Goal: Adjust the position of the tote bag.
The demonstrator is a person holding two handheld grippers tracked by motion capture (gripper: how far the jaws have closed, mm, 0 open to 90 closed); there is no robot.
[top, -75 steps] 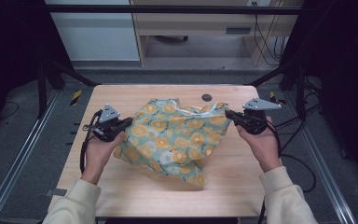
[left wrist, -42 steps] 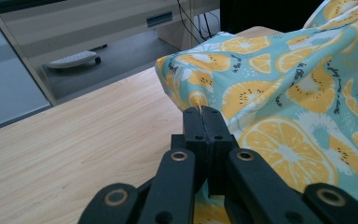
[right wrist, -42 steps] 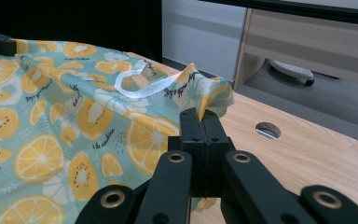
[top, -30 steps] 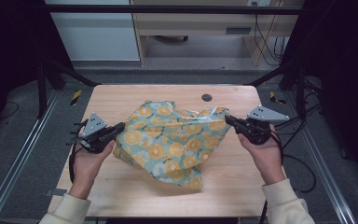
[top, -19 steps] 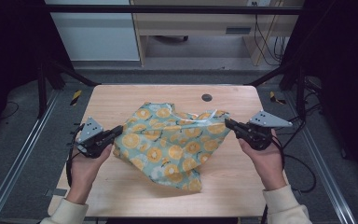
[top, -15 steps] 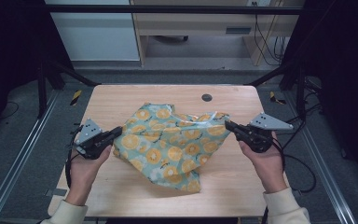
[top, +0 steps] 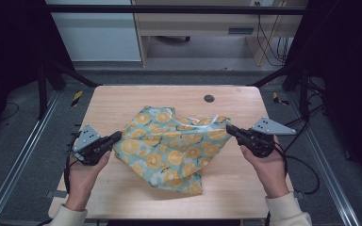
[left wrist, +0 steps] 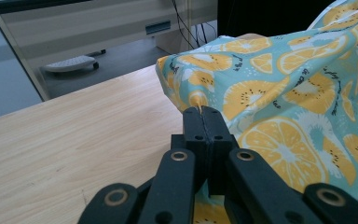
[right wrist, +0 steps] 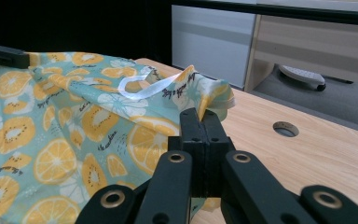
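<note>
Both forearms come in from the near edge of the table point(top: 122, 101), with the cloth point(top: 172, 148) between them. The left gripper point(top: 115, 138) sits at the cloth's left side, held low and nearly level, jaws pointing toward the cloth and pressed together on its left edge; in the left gripper view point(left wrist: 204, 114) a small fold of fabric is pinched at the tips. The right gripper point(top: 230, 129) is at the cloth's right side, pointing back toward the cloth, jaws likewise clamped on a corner of it, as the right gripper view point(right wrist: 199, 116) shows. The 2 grippers face each other with the cloth stretched loosely between them.

The cloth is teal, printed with orange slices and white flowers. It lies rumpled around the table's middle, its lower corner trailing toward the near edge. A white ribbon loop point(right wrist: 140, 88) lies on the cloth's upper part, near the right gripper.

Beyond the cloth, a round hole point(top: 209, 98) is set in the light wooden tabletop. Past the table's far edge stand a pale cabinet point(top: 94, 33) and a desk frame point(top: 202, 26), with cables point(top: 266, 37) hanging to the cloth's far right. Metal rails point(top: 23, 160) flank the table on a grey floor.
</note>
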